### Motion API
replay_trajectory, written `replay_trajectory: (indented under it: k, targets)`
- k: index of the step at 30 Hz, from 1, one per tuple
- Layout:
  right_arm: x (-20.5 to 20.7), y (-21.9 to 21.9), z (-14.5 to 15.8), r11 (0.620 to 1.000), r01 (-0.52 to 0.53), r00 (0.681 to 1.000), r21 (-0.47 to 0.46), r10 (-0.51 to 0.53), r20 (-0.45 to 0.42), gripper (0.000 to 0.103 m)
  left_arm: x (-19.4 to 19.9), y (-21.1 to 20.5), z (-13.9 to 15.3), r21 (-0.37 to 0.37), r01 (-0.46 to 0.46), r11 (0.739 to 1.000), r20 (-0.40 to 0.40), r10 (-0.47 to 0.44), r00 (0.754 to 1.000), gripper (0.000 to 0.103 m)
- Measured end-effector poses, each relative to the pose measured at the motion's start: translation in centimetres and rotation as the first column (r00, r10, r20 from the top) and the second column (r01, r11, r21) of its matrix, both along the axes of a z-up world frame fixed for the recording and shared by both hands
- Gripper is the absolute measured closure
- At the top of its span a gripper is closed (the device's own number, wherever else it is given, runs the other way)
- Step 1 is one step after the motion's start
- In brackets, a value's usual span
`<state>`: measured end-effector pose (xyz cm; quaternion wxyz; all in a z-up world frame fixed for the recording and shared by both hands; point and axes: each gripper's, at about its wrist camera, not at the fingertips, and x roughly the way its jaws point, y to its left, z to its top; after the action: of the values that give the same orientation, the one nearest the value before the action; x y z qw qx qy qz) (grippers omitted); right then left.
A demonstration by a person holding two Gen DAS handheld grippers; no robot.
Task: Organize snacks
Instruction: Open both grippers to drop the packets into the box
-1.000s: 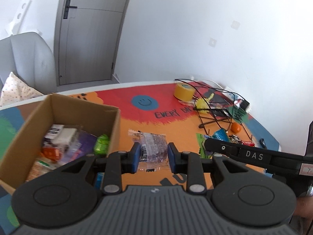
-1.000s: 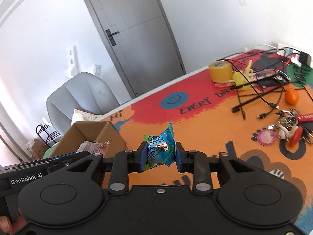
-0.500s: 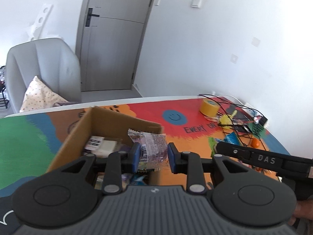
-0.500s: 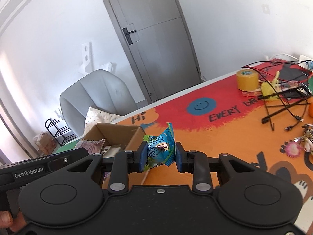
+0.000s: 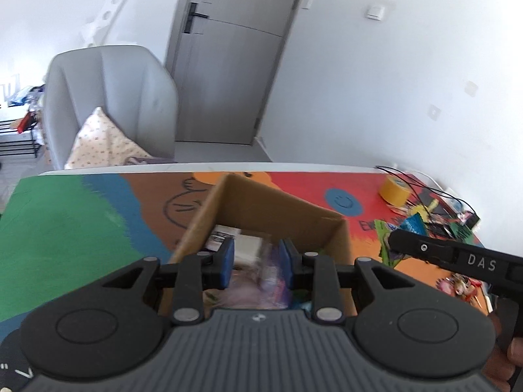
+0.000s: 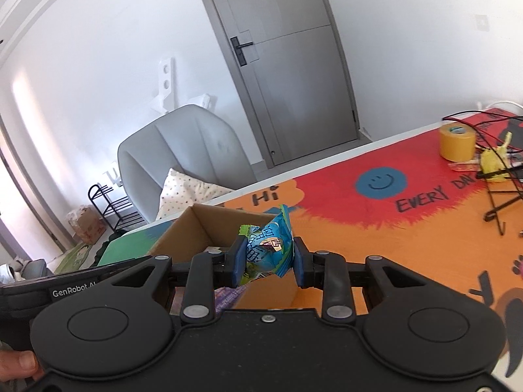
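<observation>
1. The left gripper [image 5: 256, 263] has moved over the cardboard box [image 5: 278, 205]; a blurred clear packet [image 5: 264, 261] sits between its fingers, grip uncertain.
2. The right gripper [image 6: 266, 256] still clamps the blue snack bag [image 6: 266, 248], now nearer the box's far wall [image 6: 228, 219].

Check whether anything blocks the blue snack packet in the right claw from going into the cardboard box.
Nothing visible does. The blue snack packet, clamped in the right claw, hangs over the cardboard box, whose top is open. The left claw also hovers over the box at the left.
</observation>
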<state>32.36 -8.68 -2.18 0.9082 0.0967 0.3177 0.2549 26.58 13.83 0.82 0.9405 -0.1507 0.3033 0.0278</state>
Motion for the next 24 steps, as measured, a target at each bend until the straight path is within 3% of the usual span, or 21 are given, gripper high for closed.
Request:
replay_trajectory:
  k: [10, 14, 17, 22, 24]
  targets:
    - [1.9, 3.2, -0.1, 0.999, -0.040, 0.999, -0.007, 0.040, -0.006, 0.073, 0.8, 1.1, -0.5, -0.029, 0.028, 0.999, -0.023, -0.029, 0.999, 0.068]
    - [2.4, 3.7, -0.3, 0.996, -0.064, 0.998, 0.064, 0.066, -0.021, 0.069, 0.9, 1.6, -0.9, -0.038, 0.028, 0.999, -0.031, -0.029, 0.999, 0.065]
    - [2.3, 3.8, -0.4, 0.998, -0.041, 0.999, 0.054, 0.042, -0.013, 0.059, 1.0, 1.6, -1.1, -0.039, 0.030, 0.999, -0.037, -0.031, 0.999, 0.058]
    - [1.7, 2.7, -0.5, 0.999, -0.029, 0.999, 0.034, 0.030, -0.019, 0.056, 0.9, 1.1, -0.9, -0.056, 0.042, 0.998, -0.029, -0.044, 0.999, 0.040]
    - [1.5, 2.0, -0.5, 1.000, -0.008, 1.000, 0.020, 0.008, -0.030, 0.051, 0.9, 0.5, -0.8, -0.032, 0.047, 0.998, -0.032, -0.048, 0.998, 0.031]
